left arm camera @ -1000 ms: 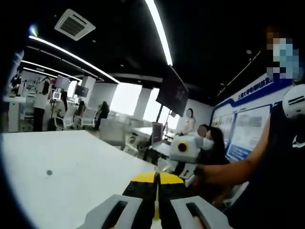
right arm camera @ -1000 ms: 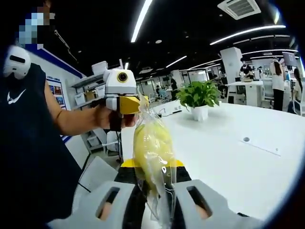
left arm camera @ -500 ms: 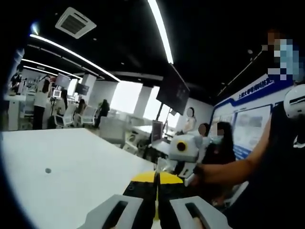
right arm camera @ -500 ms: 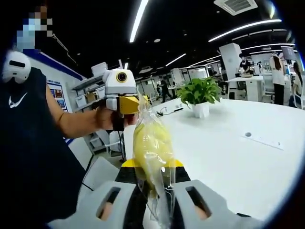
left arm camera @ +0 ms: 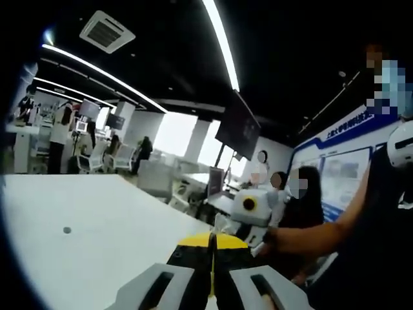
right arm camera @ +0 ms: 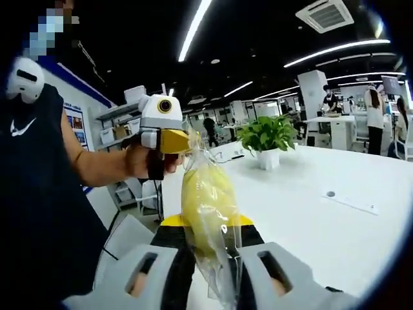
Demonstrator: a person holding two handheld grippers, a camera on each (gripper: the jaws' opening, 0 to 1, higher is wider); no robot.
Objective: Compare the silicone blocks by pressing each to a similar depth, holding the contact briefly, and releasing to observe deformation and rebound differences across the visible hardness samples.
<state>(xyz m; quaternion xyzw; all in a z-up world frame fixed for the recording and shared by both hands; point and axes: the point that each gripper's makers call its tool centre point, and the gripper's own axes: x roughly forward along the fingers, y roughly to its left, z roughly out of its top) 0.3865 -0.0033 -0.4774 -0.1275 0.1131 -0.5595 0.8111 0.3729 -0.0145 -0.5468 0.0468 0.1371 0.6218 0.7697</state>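
Bagged yellow block between both grippers' jaws, above table edge.

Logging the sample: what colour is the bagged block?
Yellow block in a clear bag, best in the right gripper view.

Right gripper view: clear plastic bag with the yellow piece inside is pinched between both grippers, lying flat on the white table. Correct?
Not quite. The right gripper view shows the clear plastic bag with the yellow piece inside held up in the air, not lying on the white table. The right gripper pinches its lower end and the left gripper its top.
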